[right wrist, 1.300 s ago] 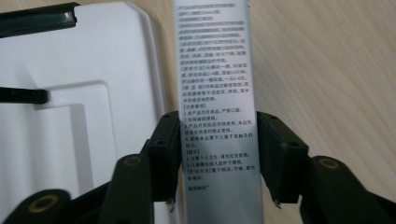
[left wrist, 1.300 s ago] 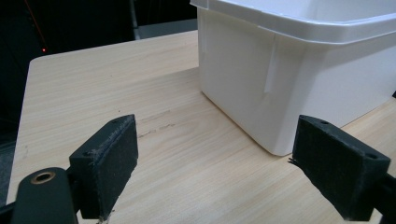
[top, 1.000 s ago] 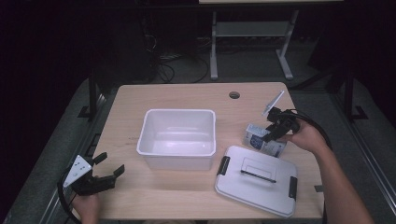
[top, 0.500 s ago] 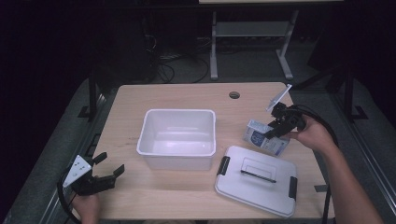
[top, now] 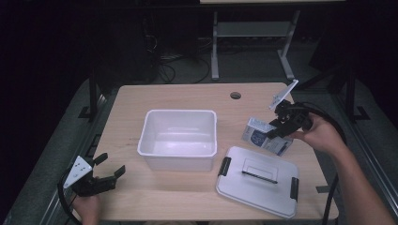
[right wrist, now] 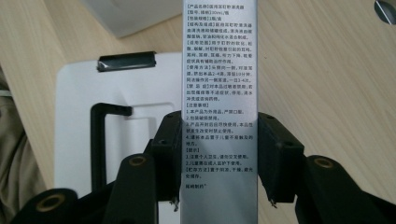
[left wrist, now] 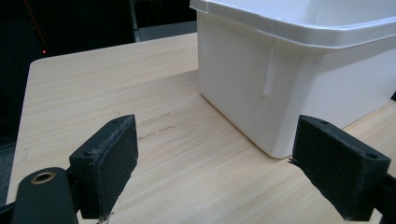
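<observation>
My right gripper (top: 277, 130) (right wrist: 219, 156) is shut on a silver-and-blue printed carton (top: 265, 136) (right wrist: 219, 93), holding it in the air above the table's right side, over the edge of the lid. Both black pads press the carton's long sides. An empty white tub (top: 179, 138) (left wrist: 299, 70) stands in the middle of the table. Its white lid (top: 257, 180) (right wrist: 79, 135), with black clips and a handle, lies flat at the front right. My left gripper (top: 109, 169) (left wrist: 224, 172) rests open at the front left corner, pointing at the tub's near corner, nothing between its pads.
The wooden table (top: 141, 101) has a round cable hole (top: 235, 95) at the back. A metal stand (top: 248, 42) and cables sit on the dark floor beyond. The right gripper's cable (top: 335, 140) loops past the table's right edge.
The right gripper has lifted the carton up off the table and carried it slightly back. The left gripper has stayed still.
</observation>
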`<state>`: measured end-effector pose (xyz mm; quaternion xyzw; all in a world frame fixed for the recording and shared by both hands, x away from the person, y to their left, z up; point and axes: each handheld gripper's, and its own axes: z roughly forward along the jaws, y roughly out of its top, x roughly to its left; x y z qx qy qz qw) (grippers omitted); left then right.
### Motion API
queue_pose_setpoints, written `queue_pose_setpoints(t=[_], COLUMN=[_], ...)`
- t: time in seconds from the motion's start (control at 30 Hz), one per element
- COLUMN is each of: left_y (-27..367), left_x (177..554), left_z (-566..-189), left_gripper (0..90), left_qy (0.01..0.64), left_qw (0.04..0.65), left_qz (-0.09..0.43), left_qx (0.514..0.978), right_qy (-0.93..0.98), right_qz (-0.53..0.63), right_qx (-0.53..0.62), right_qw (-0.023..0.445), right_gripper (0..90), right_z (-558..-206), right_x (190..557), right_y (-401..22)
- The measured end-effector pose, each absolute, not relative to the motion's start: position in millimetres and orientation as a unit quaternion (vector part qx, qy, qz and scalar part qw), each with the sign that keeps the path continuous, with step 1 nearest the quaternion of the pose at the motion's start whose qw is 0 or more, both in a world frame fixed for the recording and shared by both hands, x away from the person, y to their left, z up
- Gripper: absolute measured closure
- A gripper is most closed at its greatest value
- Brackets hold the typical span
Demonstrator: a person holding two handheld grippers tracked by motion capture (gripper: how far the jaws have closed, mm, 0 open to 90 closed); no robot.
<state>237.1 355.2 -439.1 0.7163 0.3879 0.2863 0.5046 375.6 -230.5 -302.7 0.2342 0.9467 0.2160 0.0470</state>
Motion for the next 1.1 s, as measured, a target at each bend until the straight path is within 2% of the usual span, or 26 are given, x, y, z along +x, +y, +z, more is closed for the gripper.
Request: queue_pose_setpoints(t=[1.1], left_y=[356.0], left_x=[236.4], left_z=[-438.9], left_gripper=[13.4], left_qy=[0.391], left_qw=[0.508], left_qz=[0.286], left_qx=[0.713], right_qy=[0.958], right_qz=[0.22], right_qx=[0.18], right_qw=[0.037], right_gripper=[55.4], right_z=[-230.7], right_x=[339.0], right_y=[-179.3])
